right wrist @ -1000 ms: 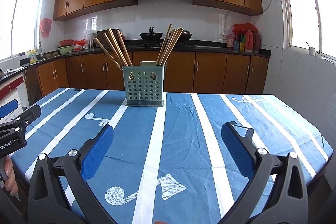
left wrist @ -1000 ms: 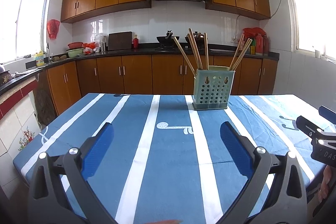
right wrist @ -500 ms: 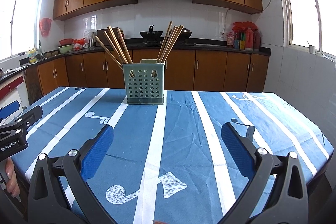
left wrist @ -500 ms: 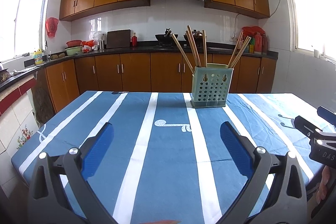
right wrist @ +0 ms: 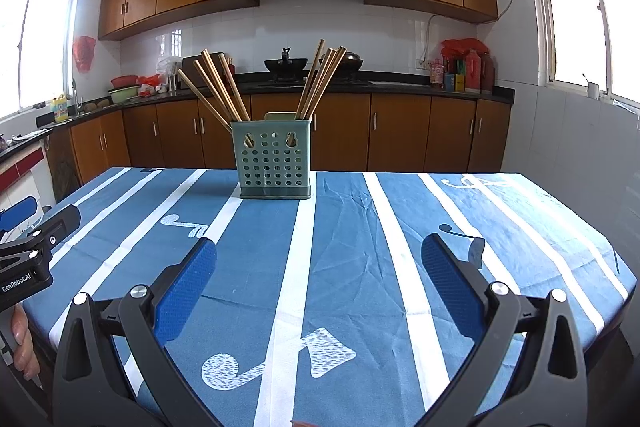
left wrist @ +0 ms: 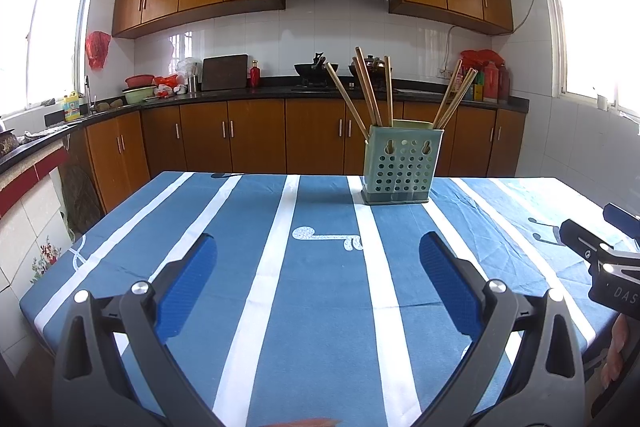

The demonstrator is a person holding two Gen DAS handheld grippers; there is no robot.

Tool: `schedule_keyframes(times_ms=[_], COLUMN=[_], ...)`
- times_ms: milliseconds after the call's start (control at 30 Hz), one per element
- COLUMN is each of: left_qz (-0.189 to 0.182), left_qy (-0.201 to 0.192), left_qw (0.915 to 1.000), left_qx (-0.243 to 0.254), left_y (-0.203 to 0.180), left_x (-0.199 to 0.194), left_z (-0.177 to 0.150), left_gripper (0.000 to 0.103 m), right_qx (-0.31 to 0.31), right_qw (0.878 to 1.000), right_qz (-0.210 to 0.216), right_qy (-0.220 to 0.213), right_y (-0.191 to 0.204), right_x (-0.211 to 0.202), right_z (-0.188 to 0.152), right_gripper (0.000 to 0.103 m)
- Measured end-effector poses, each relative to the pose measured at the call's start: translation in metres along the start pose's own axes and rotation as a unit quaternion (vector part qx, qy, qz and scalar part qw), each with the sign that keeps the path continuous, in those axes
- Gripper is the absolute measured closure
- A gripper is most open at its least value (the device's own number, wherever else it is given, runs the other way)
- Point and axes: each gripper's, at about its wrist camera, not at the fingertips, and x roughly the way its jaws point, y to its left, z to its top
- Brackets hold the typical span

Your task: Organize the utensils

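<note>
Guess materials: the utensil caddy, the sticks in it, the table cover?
Caddy: likely moulded plastic, matte pale green, with a punched hole grid and keyhole slots. Chopsticks: look like wood or bamboo, tan and unpainted; which one is unclear. Table cover: woven fabric, blue with white stripes, visibly creased.

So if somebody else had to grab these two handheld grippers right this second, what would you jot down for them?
Left gripper: open, empty, held low over the near end of the blue white-striped tablecloth.
Right gripper: open, empty, at the same end.
Pale green perforated plastic utensil holder: upright near the table's far edge, in reach of neither gripper.
Wooden chopsticks: all in the holder, in two bunches, one fanning left, one right.
Done: no utensils lie loose on the cloth.
Left: possibly nothing; tidy the bunches if wanted.
</note>
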Motion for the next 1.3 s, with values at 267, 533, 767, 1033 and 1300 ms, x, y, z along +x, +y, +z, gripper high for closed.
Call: schedule_keyframes(times_ms=[267,533,767,1033,1300], left_qz=[0.001,0.0,0.0,-0.001,-0.001], left_qy=[0.001,0.002,0.002,0.002,0.002], left_qw=[1.0,1.0,1.0,1.0,1.0], left_qx=[0.0,-0.001,-0.001,-0.001,-0.001], left_y=[-0.0003,-0.0014,-0.0019,-0.0026,-0.0024], left_x=[0.0002,0.0009,0.0011,0.001,0.0013], left_z=[-0.0006,-0.002,-0.0021,-0.0024,-0.0019], left_gripper=[0.004,0.004,0.004,0.004,0.004], right_qx=[0.0,0.0,0.0,0.0,0.001], right_qw=[1.0,1.0,1.0,1.0,1.0], right_qz=[0.0,0.001,0.002,0.002,0.002], right_qy=[0.0,0.002,0.004,0.004,0.005], right_y=[0.0006,-0.0004,0.0002,-0.0001,-0.0003], right_x=[0.0001,0.0006,0.0012,0.0011,0.0023], right_z=[0.0001,-0.0005,-0.0012,-0.0009,-0.0027], right_gripper=[0.002,0.002,0.002,0.002,0.002])
